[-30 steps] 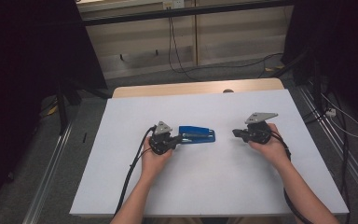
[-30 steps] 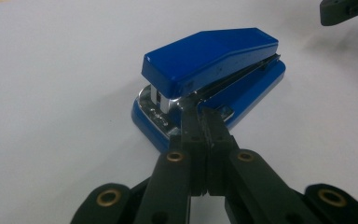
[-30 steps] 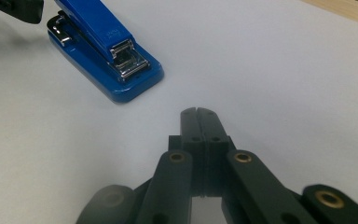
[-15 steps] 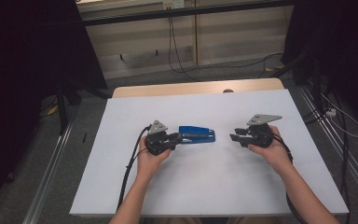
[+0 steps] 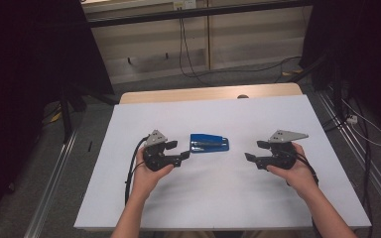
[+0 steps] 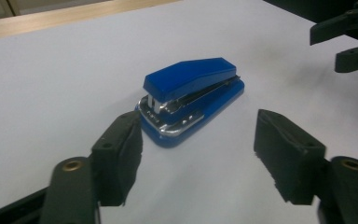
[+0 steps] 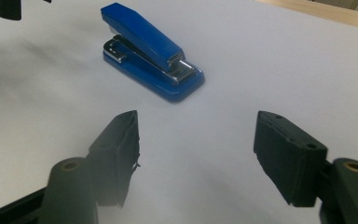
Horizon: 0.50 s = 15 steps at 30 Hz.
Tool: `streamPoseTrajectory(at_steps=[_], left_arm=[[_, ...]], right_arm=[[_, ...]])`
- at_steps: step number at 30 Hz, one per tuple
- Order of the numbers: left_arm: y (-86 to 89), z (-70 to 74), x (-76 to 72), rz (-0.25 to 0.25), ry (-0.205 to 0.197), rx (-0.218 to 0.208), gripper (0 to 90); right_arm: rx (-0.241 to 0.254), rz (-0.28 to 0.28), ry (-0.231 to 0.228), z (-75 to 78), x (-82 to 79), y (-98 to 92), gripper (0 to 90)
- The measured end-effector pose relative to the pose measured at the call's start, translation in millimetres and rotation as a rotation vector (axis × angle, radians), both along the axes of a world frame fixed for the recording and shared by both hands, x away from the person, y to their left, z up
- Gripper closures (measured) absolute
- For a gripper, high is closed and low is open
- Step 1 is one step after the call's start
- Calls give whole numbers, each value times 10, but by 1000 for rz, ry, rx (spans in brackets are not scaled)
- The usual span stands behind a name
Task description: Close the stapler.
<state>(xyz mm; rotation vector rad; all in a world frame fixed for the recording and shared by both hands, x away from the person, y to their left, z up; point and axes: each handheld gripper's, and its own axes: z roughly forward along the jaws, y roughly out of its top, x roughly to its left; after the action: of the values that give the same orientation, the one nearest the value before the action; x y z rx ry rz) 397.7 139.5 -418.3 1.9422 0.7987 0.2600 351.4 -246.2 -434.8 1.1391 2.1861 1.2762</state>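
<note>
A blue stapler (image 5: 209, 143) with a chrome inner part lies flat on the white table top (image 5: 213, 198), between my two grippers. My left gripper (image 5: 178, 150) sits just left of it, jaws pointing at its near end, with a small gap. In the left gripper view the stapler (image 6: 191, 93) lies ahead of the left gripper (image 6: 196, 128), not between its pads. My right gripper (image 5: 256, 151) stands farther off on the right; the stapler (image 7: 151, 51) is well ahead of the right gripper (image 7: 196, 126). Both grippers' jaws have just been opening, with nothing between them.
A strip of bare wood (image 5: 178, 94) shows at the table's far edge. Metal rails (image 5: 54, 173) run along the floor on both sides, and cables (image 5: 198, 69) lie beyond the table. A black cable (image 5: 129, 173) trails from the left gripper.
Both grippers' jaws went from shut to open. Both hands drew back towards the person, away from the stapler, which stayed put.
</note>
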Motion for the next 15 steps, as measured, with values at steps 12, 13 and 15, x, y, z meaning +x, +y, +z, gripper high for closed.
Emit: streamPoseTrajectory(at_steps=[12,13,15], left_arm=[[183,20,-124,15,-2,37,174],[206,17,-130,24,3,31,156],[254,10,-148,27,8,27,147]], right_arm=[[-29,-13,-3,-38,-223,-11,258],[-29,-13,-4,-32,-231,-12,257],[-26,-13,-1,-31,-248,-12,246]])
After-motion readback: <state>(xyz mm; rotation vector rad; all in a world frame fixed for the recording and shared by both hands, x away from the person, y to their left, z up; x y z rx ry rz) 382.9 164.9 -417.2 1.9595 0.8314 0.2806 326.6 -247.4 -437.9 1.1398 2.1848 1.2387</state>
